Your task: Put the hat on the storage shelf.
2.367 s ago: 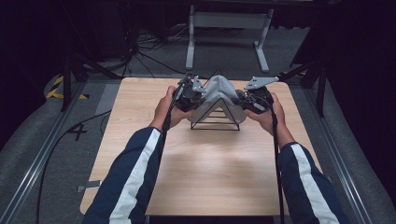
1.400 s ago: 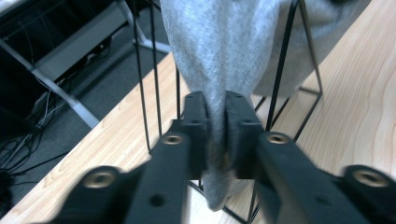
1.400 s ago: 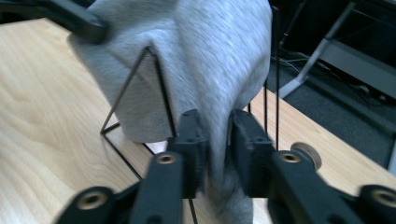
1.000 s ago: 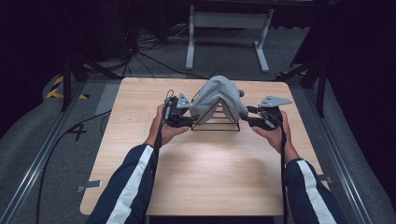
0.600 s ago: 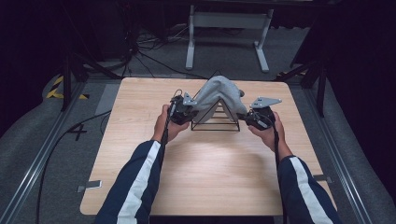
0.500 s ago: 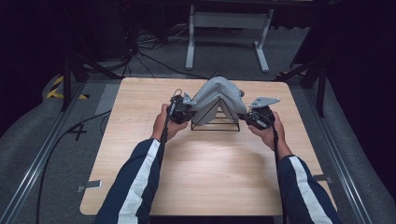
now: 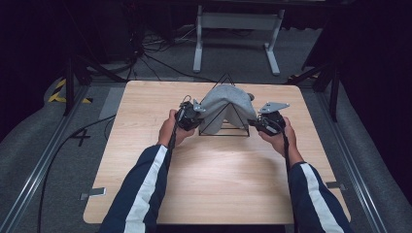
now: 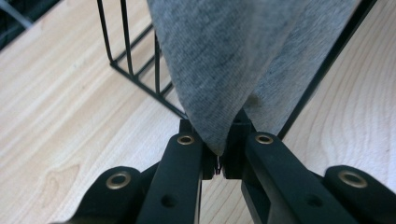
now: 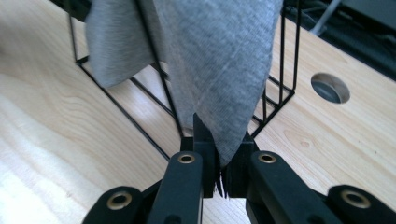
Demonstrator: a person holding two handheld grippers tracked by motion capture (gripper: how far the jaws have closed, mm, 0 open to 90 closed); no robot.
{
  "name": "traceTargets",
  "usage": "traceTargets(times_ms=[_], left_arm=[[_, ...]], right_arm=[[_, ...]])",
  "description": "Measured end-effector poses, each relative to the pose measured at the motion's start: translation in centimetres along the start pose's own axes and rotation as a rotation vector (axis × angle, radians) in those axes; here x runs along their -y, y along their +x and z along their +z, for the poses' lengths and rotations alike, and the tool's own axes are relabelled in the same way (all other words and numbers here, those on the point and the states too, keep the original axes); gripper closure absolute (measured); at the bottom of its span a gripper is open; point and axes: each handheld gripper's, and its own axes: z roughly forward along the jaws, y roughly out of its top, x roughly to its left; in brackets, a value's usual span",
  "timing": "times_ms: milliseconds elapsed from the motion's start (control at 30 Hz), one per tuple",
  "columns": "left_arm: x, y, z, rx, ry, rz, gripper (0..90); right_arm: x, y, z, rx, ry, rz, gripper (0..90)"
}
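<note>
Now gripping the grey cloth (image 7: 227,101) at both lower corners: left gripper (image 8: 218,158) pinched tight on one corner, right gripper (image 9: 220,163) pinched tight on the other. Draped over a black wire rack (image 7: 224,127) near the far middle of the wooden table (image 7: 214,179), hanging down both sides. Probably the grasp step, just finished. Next, likely: lifting both corners together and evenly, clearing the rack's peak without snagging the wires.
</note>
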Motion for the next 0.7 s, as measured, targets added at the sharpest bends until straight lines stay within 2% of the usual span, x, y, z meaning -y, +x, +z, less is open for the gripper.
traceTargets(times_ms=[33,67,100,133,167,200,233,267,300,367,467,567,633,700], left_arm=[[0.2,0.1,0.5,-0.025,0.048,0.007,87.2],[0.5,0.1,1.0,-0.033,0.11,0.025,87.2],[0.5,0.1,1.0,-0.033,0.11,0.025,87.2],[1.3,0.2,1.6,-0.021,0.116,0.012,87.1],[1.3,0.2,1.6,-0.021,0.116,0.012,87.1],[1.8,0.4,1.6,-0.003,0.067,-0.014,87.1],[2.0,0.5,1.5,0.01,0.051,-0.039,87.1],[2.1,0.5,1.5,0.012,0.051,-0.043,87.0],[2.1,0.5,1.4,0.011,0.057,-0.032,87.0],[2.0,0.4,1.3,0.013,0.058,-0.024,87.0],[2.1,0.5,1.1,0.015,0.044,-0.017,86.7],[2.4,0.6,0.6,0.02,0.02,-0.035,84.8],[2.9,0.7,-0.2,0.018,-0.002,-0.055,81.9],[3.3,1.1,-1.4,0.027,-0.019,-0.051,81.9]], right_arm=[[0.0,0.1,-0.2,-0.004,-0.013,0.005,86.7],[0.1,0.1,-0.3,0.011,0.002,0.005,86.9],[0.3,0.2,-0.1,0.027,0.026,-0.007,87.1],[0.6,0.1,0.1,0.019,0.041,-0.009,87.2],[1.0,0.1,0.3,0.013,0.049,-0.004,87.2],[1.0,0.1,0.3,0.013,0.049,-0.004,87.2],[1.6,-0.1,0.7,0.022,0.063,0.006,87.2],[2.0,-0.3,1.0,0.017,0.07,0.022,87.2],[2.4,-0.6,1.4,0.002,0.076,0.05,87.2],[2.8,-0.9,1.7,0.004,0.072,0.078,87.2],[2.7,-0.9,1.7,0.01,0.074,0.073,86.8],[2.6,-0.9,1.4,0.029,0.073,0.076,82.7],[2.7,-1.1,1.0,0.03,0.064,0.082,79.8],[2.7,-1.3,0.5,0.034,0.054,0.088,77.4]])
